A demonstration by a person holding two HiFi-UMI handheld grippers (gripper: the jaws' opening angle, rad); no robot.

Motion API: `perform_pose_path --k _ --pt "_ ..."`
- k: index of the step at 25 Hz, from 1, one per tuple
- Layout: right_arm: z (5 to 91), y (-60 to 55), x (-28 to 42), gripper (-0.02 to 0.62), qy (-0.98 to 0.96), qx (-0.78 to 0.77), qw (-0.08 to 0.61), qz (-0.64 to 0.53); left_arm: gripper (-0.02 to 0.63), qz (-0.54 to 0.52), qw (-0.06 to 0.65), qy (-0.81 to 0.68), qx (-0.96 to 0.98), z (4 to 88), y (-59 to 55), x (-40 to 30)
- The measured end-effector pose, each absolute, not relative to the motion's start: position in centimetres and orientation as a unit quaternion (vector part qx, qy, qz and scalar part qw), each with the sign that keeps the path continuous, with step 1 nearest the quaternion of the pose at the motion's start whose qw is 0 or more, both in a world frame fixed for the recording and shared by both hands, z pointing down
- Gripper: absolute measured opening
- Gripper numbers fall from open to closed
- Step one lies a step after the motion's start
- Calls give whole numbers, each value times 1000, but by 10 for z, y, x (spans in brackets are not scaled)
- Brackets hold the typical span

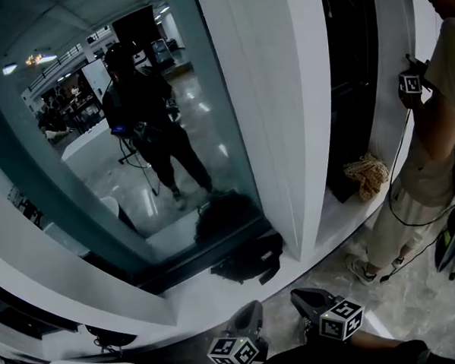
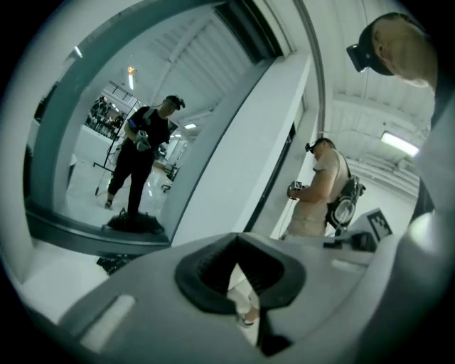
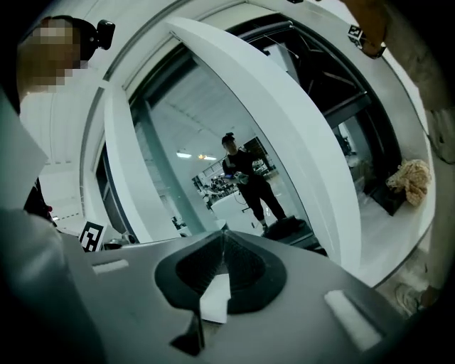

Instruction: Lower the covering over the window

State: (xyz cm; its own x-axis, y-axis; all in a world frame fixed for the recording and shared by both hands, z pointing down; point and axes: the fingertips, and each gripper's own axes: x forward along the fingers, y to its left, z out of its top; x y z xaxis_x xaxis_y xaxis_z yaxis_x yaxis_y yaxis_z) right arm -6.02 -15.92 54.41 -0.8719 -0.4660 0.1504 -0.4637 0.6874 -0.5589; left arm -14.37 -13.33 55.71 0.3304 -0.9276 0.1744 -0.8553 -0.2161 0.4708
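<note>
both tools are held low at the bottom centre of the head view, the left tool [image 1: 252,309] just beside the right tool [image 1: 303,295], and each is pointed nearly level toward the wall. both pairs of jaws are pressed together on nothing. the upper left is filled by the window [image 1: 82,170], its tall side slanted toward the lower right; its covering cannot be made out.

Head view: grey left gripper [image 1: 252,309] and grey right gripper [image 1: 300,295] are cut by the bottom edge, the hands behind them out of sight. Tall glass window [image 1: 96,146] runs off the top edge. Standing person in beige clothes [image 1: 431,151] is cropped at the right edge. Tan crumpled bundle [image 1: 366,175] on white sill [image 1: 343,209]: material unclear. Black heap [image 1: 247,260] at the window's foot: can't tell what.
</note>
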Motion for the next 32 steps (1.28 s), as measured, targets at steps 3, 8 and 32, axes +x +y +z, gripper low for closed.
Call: perform_pose_path --k 3,8,32 --pt "534 -220 -62 8 931 -230 15 -282 5 -72 211 -593 774 538 -188 -144" --pt "533 -283 -52 8 947 -194 -3 -256 61 -87 163 -615 766 509 -276 -144" --pt "544 -357 -21 8 907 -379 -49 -176 186 -198 0 -513 836 351 -558 -190"
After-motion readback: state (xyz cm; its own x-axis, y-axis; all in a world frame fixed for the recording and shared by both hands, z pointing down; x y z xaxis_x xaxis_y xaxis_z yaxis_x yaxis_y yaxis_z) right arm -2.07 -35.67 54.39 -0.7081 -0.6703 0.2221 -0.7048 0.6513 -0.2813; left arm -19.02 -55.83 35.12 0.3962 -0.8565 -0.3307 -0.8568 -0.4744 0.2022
